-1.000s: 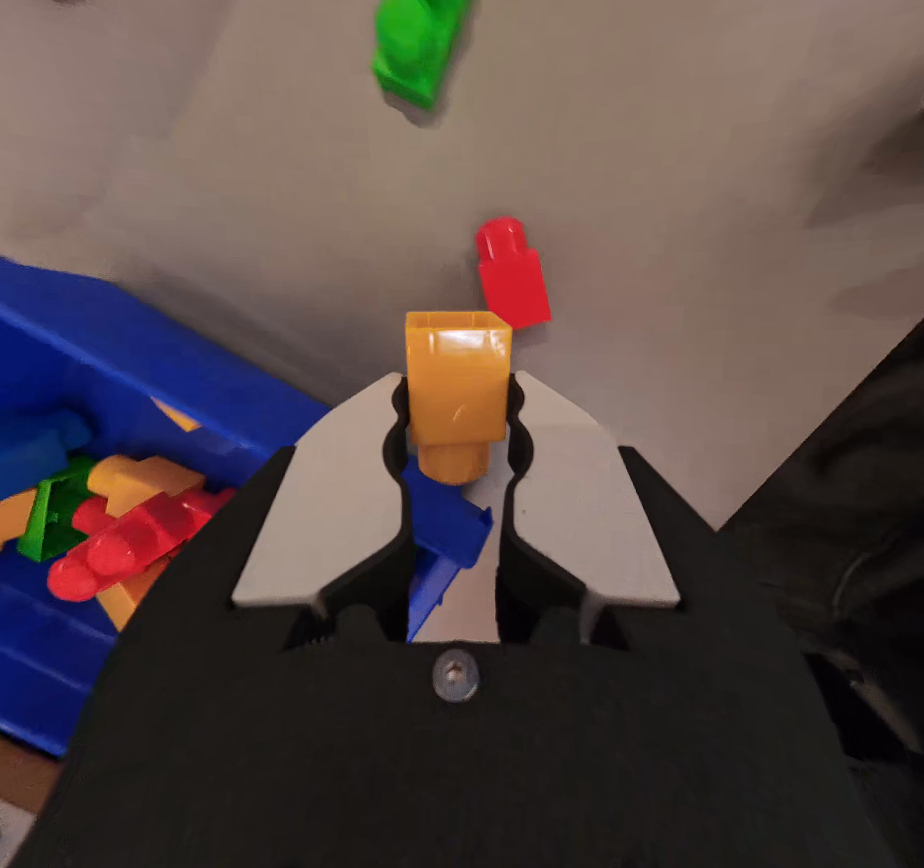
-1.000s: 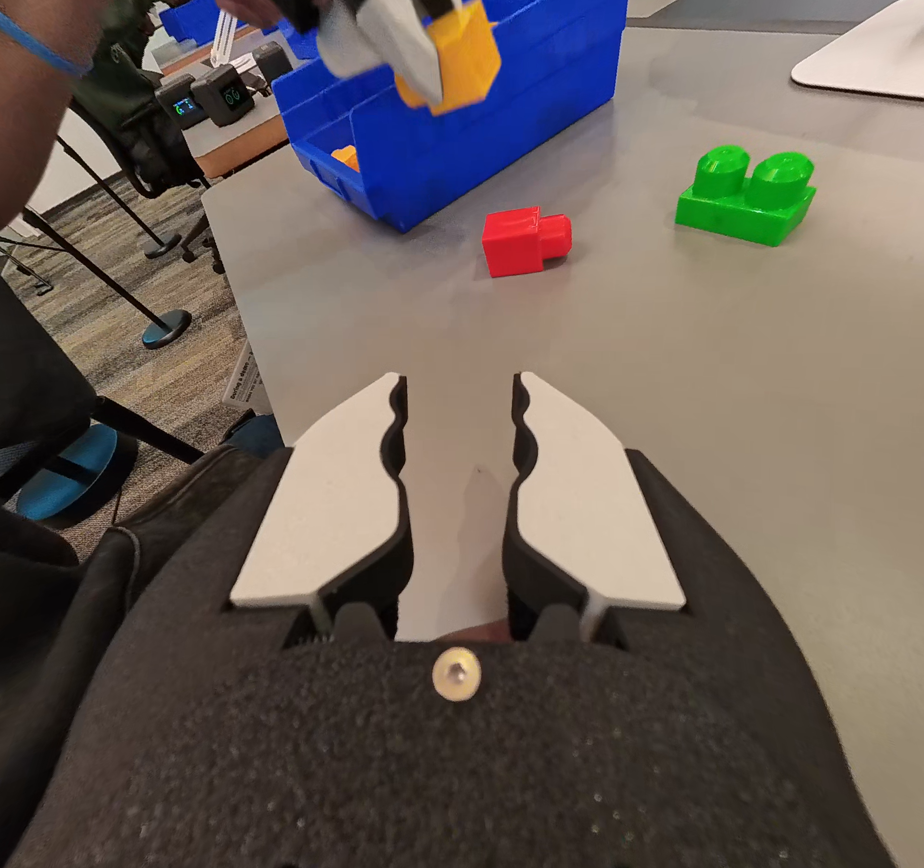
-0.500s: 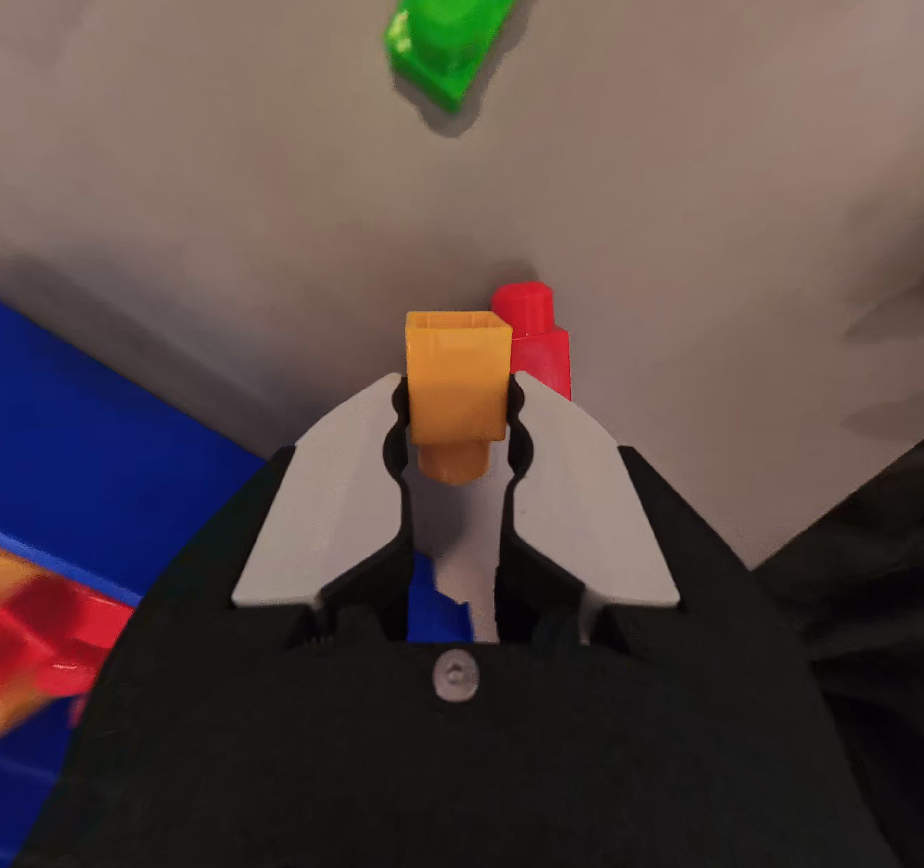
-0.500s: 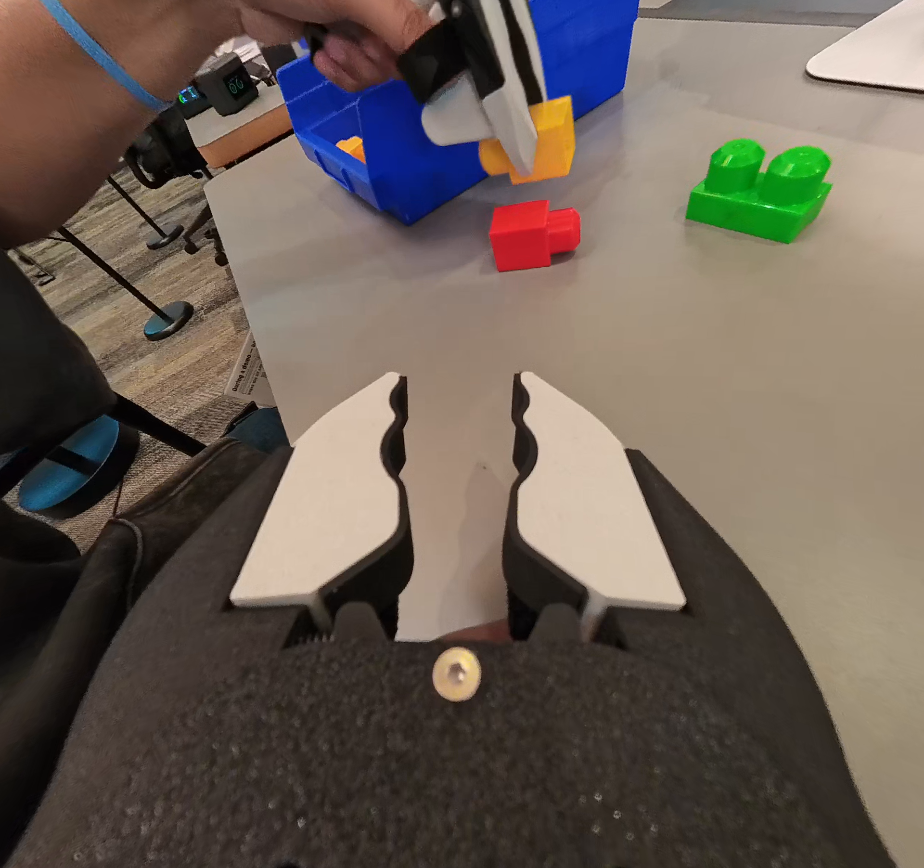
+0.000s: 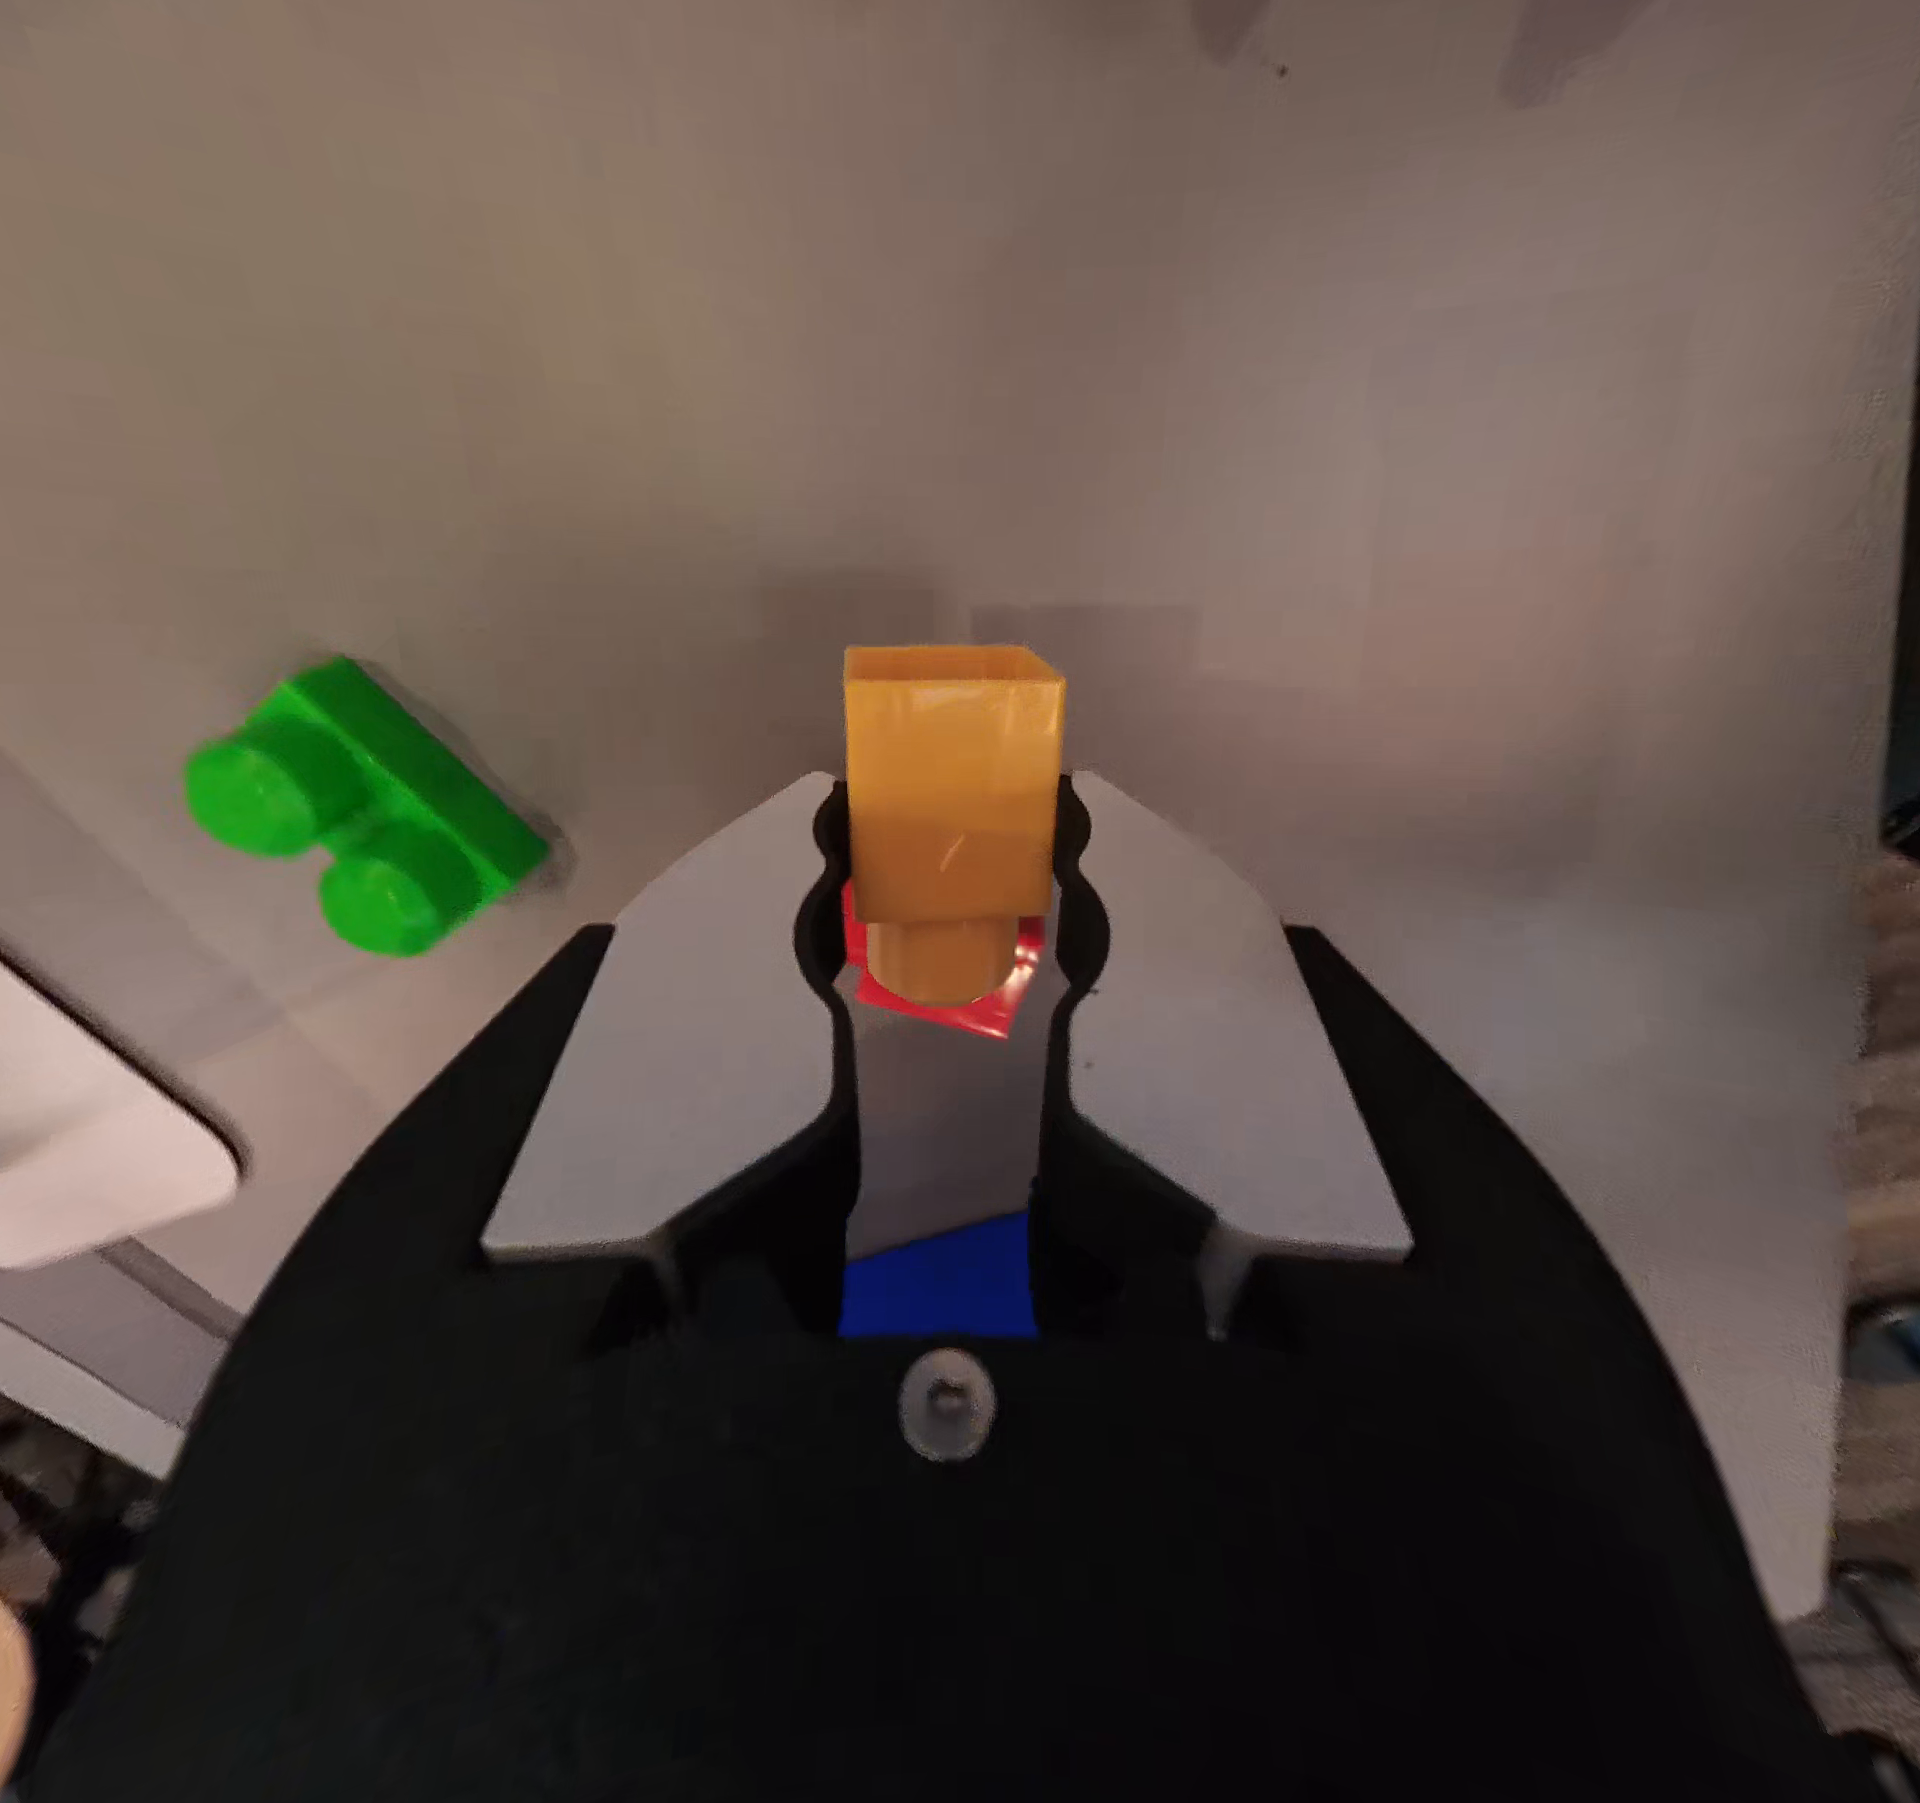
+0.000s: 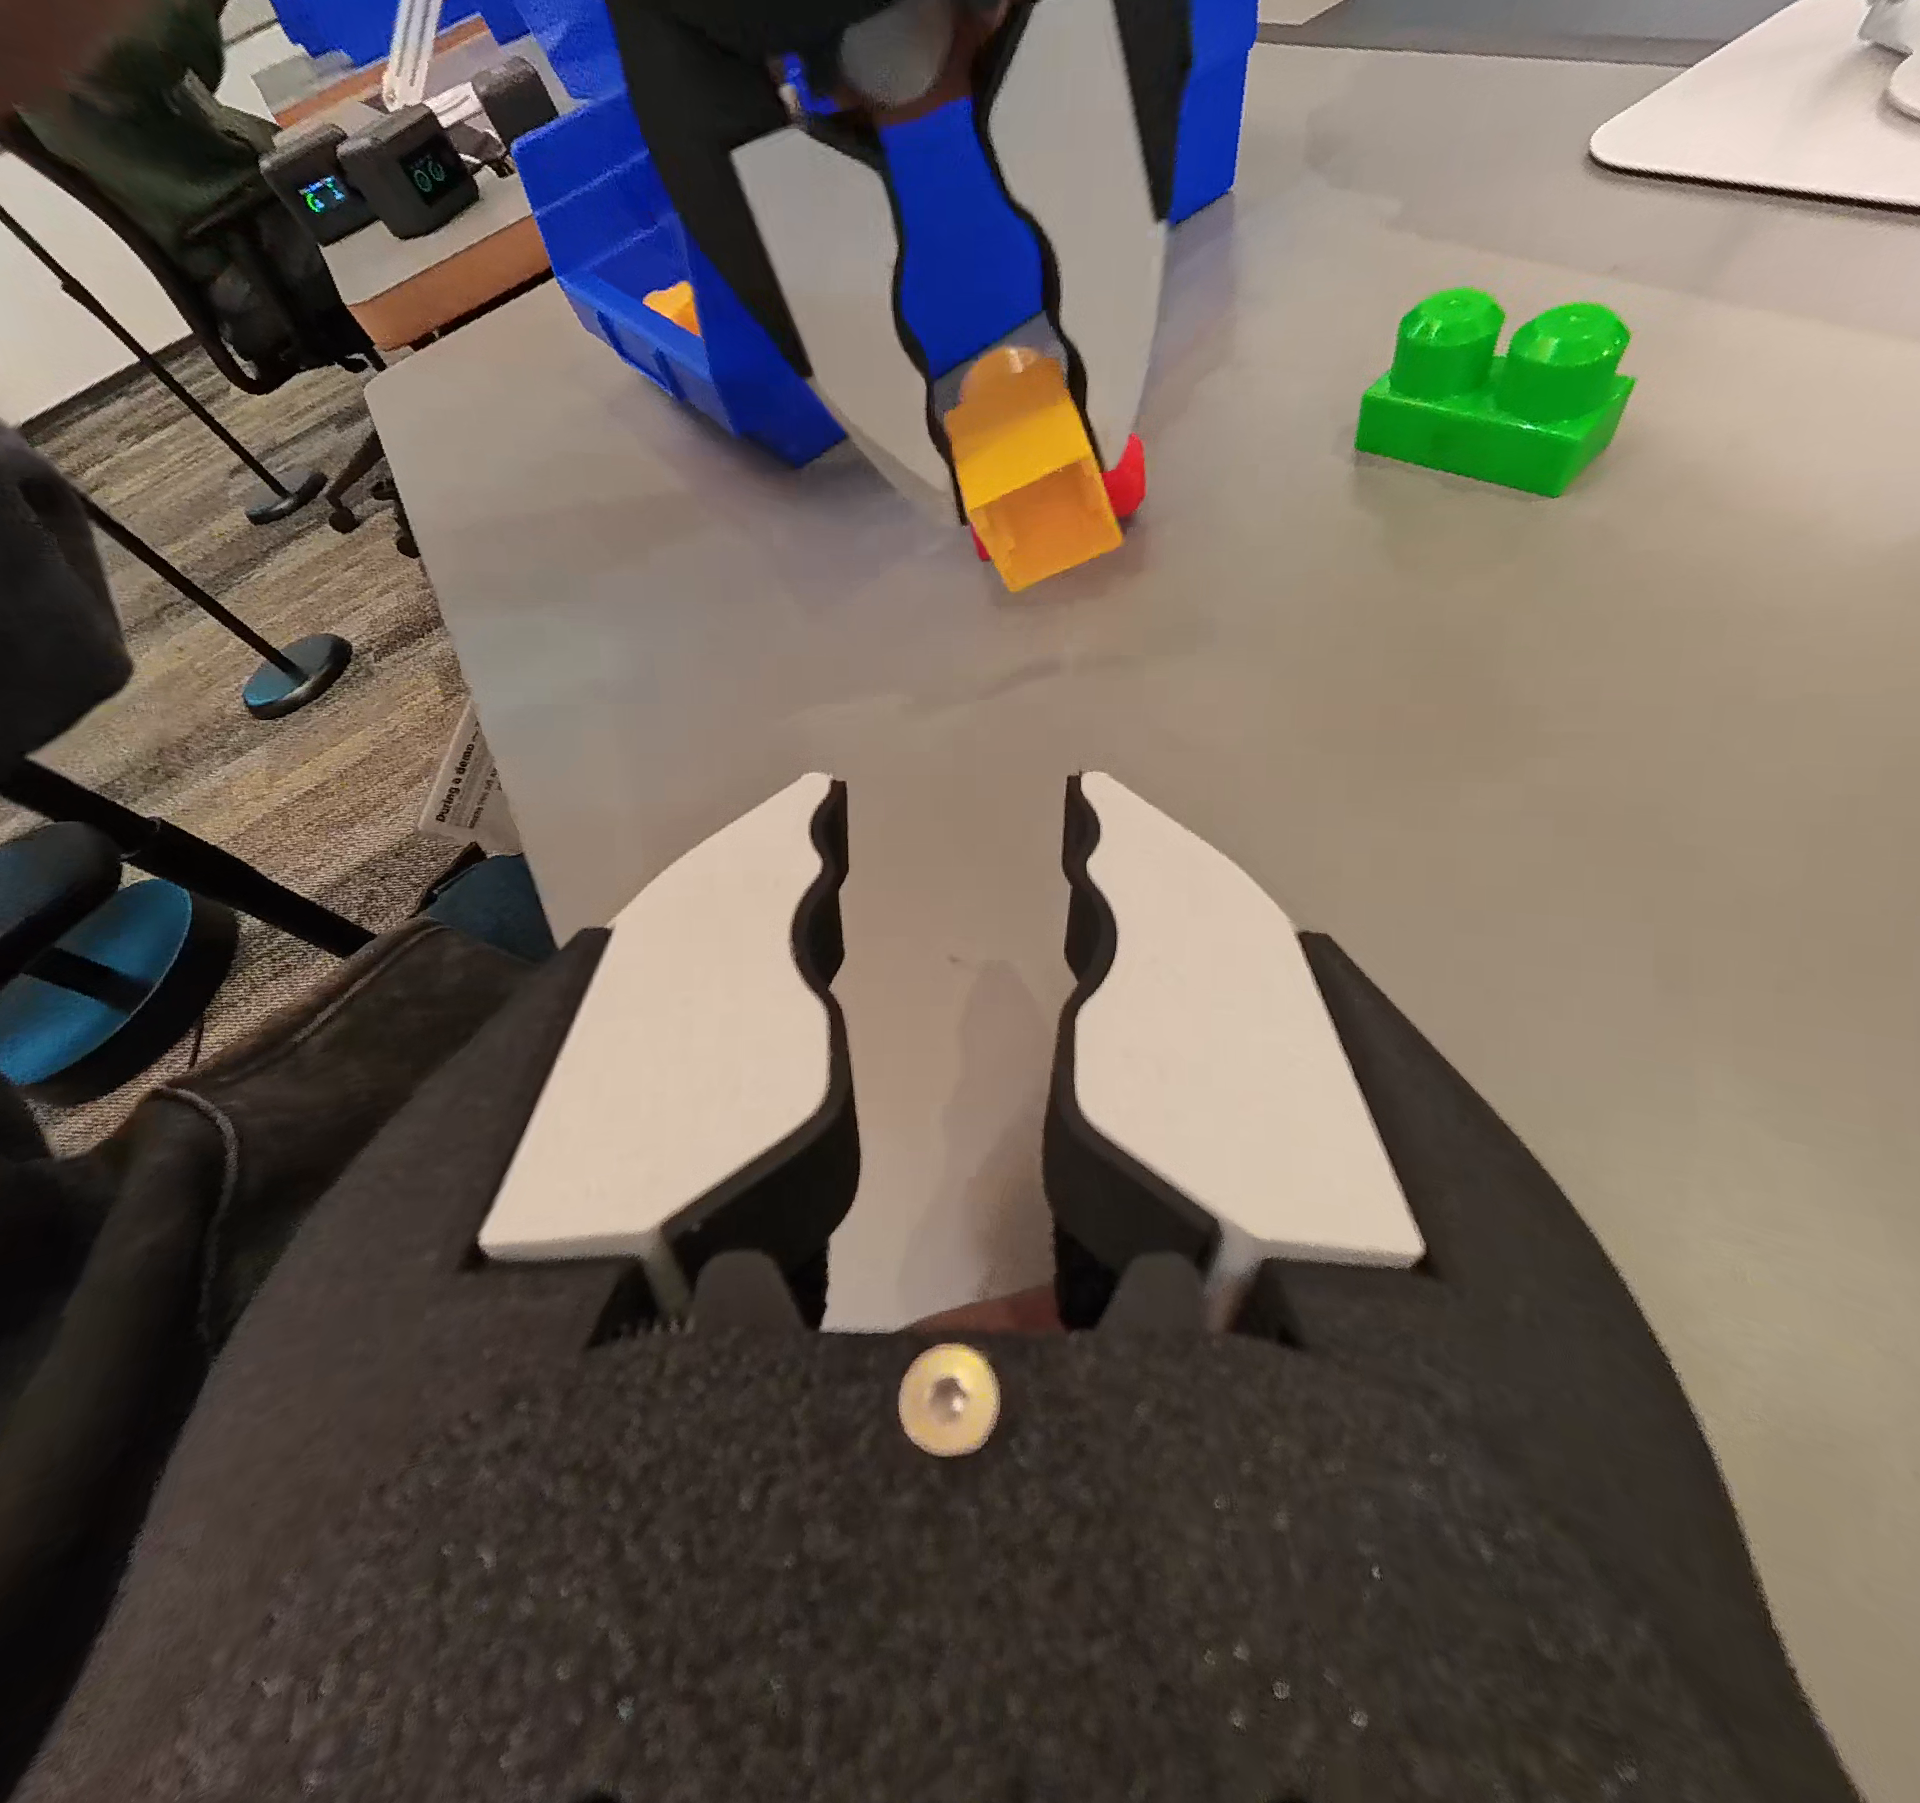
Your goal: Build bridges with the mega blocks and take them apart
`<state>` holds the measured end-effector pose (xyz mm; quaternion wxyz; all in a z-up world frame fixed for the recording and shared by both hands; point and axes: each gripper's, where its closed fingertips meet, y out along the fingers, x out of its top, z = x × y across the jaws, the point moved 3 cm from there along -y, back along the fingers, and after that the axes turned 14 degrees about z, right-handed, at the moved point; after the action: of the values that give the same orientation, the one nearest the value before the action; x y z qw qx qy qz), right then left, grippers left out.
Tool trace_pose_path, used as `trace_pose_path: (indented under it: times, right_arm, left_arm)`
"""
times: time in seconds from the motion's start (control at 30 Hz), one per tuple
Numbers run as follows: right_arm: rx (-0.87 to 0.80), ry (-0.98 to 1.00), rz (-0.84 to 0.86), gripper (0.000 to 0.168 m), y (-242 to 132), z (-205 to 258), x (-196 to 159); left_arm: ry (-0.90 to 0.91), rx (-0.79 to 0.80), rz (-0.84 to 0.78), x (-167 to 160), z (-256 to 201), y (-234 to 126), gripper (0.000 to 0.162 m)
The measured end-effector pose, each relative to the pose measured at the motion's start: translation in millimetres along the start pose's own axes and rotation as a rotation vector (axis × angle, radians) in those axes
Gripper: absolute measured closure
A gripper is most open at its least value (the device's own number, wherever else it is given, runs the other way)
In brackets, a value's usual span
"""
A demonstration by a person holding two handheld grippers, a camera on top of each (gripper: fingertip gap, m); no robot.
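My left gripper [image 5: 951, 797] is shut on a one-stud orange block [image 5: 951, 782], stud toward the camera. In the right wrist view the left gripper [image 6: 1023, 444] holds the orange block [image 6: 1034, 491] low over the grey table [image 6: 1351, 766], right in front of a red block [image 6: 1127, 480]. The red block [image 5: 997, 1005] is mostly hidden behind the orange one. A green two-stud block [image 5: 364, 808] lies on the table to the left; it also shows in the right wrist view [image 6: 1496, 392]. My right gripper [image 6: 956, 818] is open and empty above the table's near part.
A blue bin [image 6: 644, 226] with loose blocks stands at the table's far left corner, behind the left gripper. A white flat base [image 6: 1766, 112] lies at the far right. The table's left edge [image 6: 416, 506] drops to carpet with chair legs and stands. The grippers' ends are close to 12 centimetres from one another. The white flat base [image 6: 1766, 112] is about 35 centimetres from my left fingertips and 45 centimetres from my right. Seen from the left wrist view [image 5: 73, 1131] as well.
My left gripper has carried the orange block away from the blue bin and down to the table, right over the red block. The right gripper has stayed still and open.
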<state>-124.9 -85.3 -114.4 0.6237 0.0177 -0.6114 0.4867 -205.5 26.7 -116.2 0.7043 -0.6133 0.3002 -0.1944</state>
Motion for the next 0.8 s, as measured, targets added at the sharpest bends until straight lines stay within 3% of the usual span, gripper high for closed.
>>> trace_pose_path:
  times: [0.17, 0.33, 0.4, 0.53, 0.67, 0.8]
  right_arm:
    - [-0.014, 0.005, 0.012, 0.129, 2, -4, -2]
    - [-0.016, -0.001, 0.024, 0.129, 5, -1, -4]
    - [-0.013, -0.003, 0.029, 0.129, 5, 0, -5]
    - [0.002, 0.007, 0.034, 0.129, 7, -1, -6]
    - [0.024, 0.026, 0.025, 0.129, 5, -2, -5]
    - [0.028, 0.031, 0.010, 0.128, 0, -3, -1]
  left_arm:
    - [0.226, -0.052, 0.020, 24, 13, 13, 0.125]
    - [0.395, -0.094, 0.141, 20, 17, 39, 0.125]
    - [0.404, -0.087, 0.138, 20, 20, 41, 0.109]
    - [0.366, -0.040, 0.148, 13, 24, 38, 0.081]
    - [0.226, -0.008, 0.061, 1, 21, 6, 0.083]
    - [-0.101, 0.112, -0.121, -11, 31, -39, 0.086]
